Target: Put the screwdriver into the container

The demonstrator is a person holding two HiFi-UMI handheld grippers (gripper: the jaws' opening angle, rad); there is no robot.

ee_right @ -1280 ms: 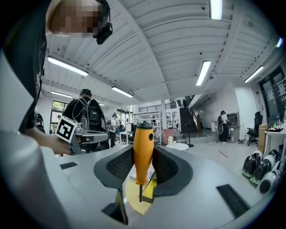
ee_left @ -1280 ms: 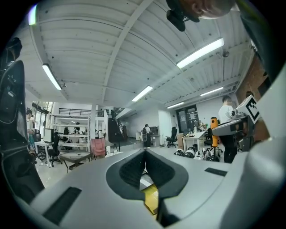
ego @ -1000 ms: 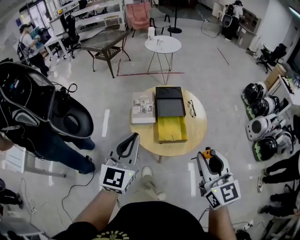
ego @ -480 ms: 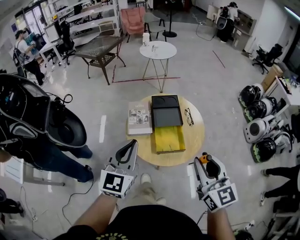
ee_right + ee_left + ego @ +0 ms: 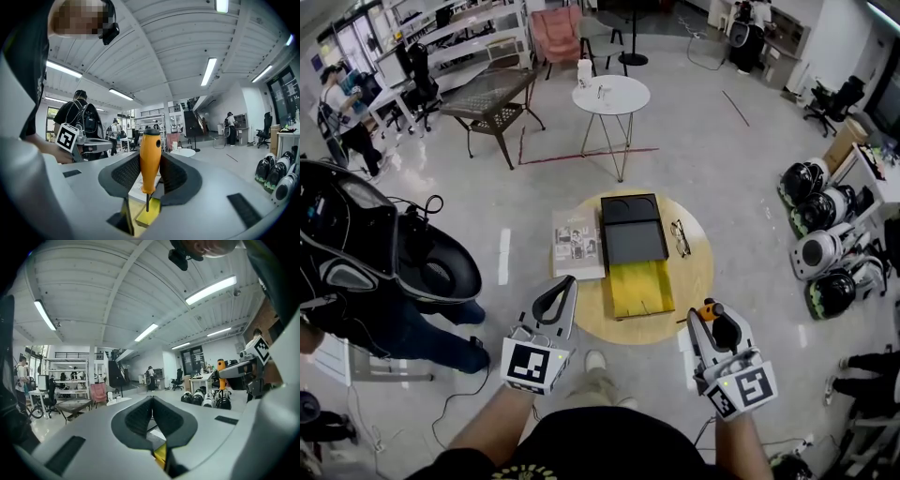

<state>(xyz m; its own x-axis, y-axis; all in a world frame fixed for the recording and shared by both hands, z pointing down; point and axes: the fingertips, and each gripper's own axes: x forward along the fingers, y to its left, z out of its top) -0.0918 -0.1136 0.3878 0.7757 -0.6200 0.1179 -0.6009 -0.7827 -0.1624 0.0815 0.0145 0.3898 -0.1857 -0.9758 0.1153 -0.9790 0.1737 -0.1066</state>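
Observation:
An orange-handled screwdriver (image 5: pixel 150 159) stands upright between the pads of my right gripper (image 5: pixel 151 176), shaft pointing down, and the gripper is shut on it. In the head view that right gripper (image 5: pixel 712 317) with the screwdriver (image 5: pixel 710 307) is at the near right edge of the round wooden table (image 5: pixel 694 272). An open yellow container (image 5: pixel 637 286) lies mid-table, left of and beyond the right gripper, with a black box (image 5: pixel 633 230) behind it. My left gripper (image 5: pixel 565 284) hovers at the table's near left edge. Its pads (image 5: pixel 140 416) touch with nothing between them.
A book (image 5: pixel 577 242) lies left of the black box and a pair of glasses (image 5: pixel 680 237) to its right. A person with dark gear (image 5: pixel 356 244) stands at the left. Several helmets (image 5: pixel 825 253) sit on the floor at right. A small white table (image 5: pixel 610 94) stands further back.
Both grippers have come forward to the wooden table's near edge, and the table sits lower and closer in the head view. The screwdriver stays in the right gripper.

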